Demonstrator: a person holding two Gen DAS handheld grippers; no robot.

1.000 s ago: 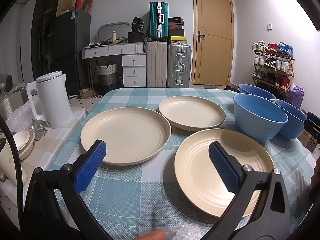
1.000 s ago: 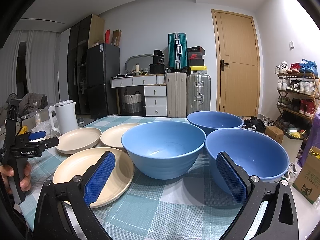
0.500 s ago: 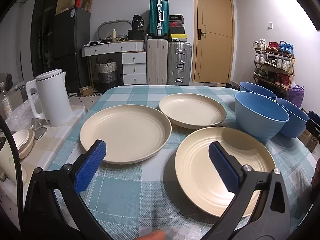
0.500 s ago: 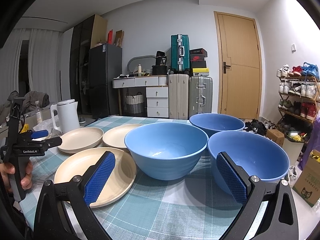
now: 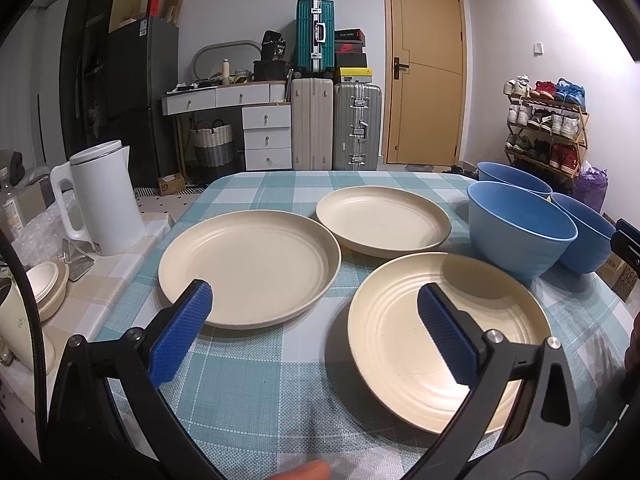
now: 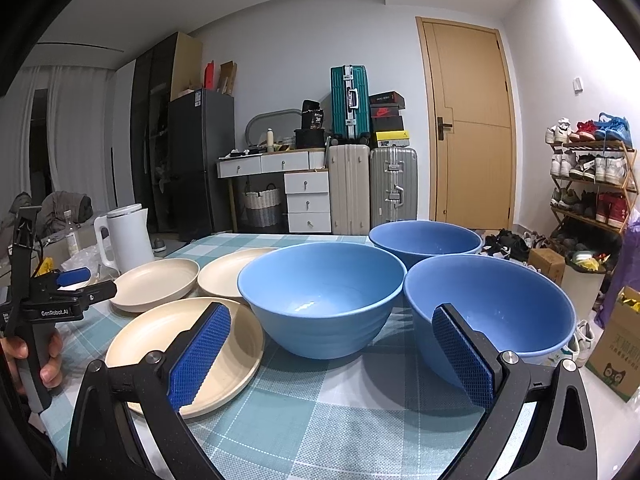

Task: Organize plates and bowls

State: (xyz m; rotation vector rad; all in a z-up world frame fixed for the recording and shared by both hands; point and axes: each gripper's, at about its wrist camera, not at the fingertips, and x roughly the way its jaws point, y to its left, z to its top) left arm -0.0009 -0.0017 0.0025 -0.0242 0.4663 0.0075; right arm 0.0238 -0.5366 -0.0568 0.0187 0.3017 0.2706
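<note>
Three cream plates lie on the checked tablecloth: one at the left point(image 5: 248, 264), one farther back point(image 5: 382, 220) and one nearest point(image 5: 432, 336). Three blue bowls stand to their right: a middle one point(image 6: 320, 296), a far one point(image 6: 424, 240) and a near right one point(image 6: 488, 312). My left gripper point(image 5: 316, 332) is open and empty, held above the table's near edge before the plates. My right gripper point(image 6: 332, 356) is open and empty, in front of the middle and right bowls. The left gripper also shows in the right wrist view point(image 6: 74, 282).
A white kettle point(image 5: 100, 200) stands on a side counter left of the table, with a small lidded dish point(image 5: 48, 288) near it. Suitcases point(image 5: 336, 124), a drawer desk and a shoe rack point(image 5: 548, 128) stand behind. A cardboard box point(image 6: 616, 344) sits on the floor at right.
Both grippers have drifted slightly, so the plates and bowls sit a little lower in view. Nothing on the table has moved.
</note>
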